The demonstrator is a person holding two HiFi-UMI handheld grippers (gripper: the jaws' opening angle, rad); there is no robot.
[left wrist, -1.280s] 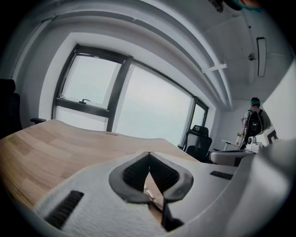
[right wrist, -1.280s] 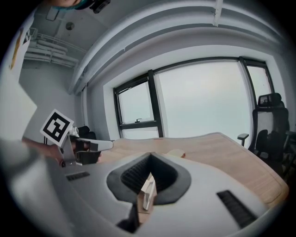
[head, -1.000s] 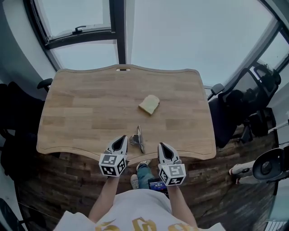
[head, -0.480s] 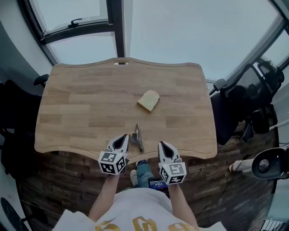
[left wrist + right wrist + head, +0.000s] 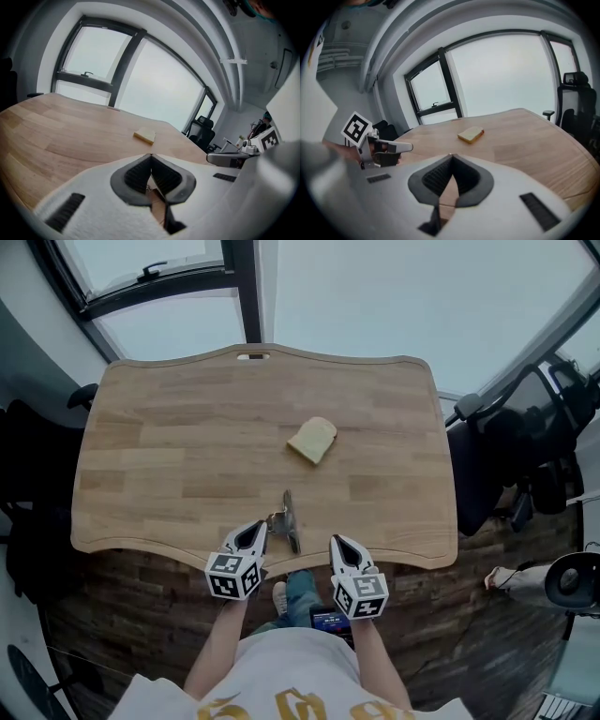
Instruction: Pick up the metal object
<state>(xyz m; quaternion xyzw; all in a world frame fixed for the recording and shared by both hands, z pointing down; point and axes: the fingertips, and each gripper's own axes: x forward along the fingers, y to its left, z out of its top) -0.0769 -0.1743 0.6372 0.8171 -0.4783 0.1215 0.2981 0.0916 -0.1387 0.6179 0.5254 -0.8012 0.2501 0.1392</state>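
The metal object (image 5: 287,517), a slim silver piece with a small block on its left side, lies near the front edge of the wooden table (image 5: 169,474). My left gripper (image 5: 257,527) is shut, with its tip just left of that block; I cannot tell if they touch. In the left gripper view its jaws (image 5: 151,155) meet with nothing between them. My right gripper (image 5: 336,541) hangs at the table's front edge, a little right of the object. It is also shut and empty (image 5: 451,157). Both gripper views hide the metal object behind the gripper bodies.
A slice of bread (image 5: 312,440) lies mid-table, also seen from the left gripper (image 5: 145,135) and the right gripper (image 5: 470,135). Black office chairs (image 5: 511,451) stand to the right, and another dark chair (image 5: 37,484) to the left. Windows run behind the far edge.
The head view has shifted a little, so the table sits slightly higher in the frame. Both grippers stay shut at the front edge beside the metal object.
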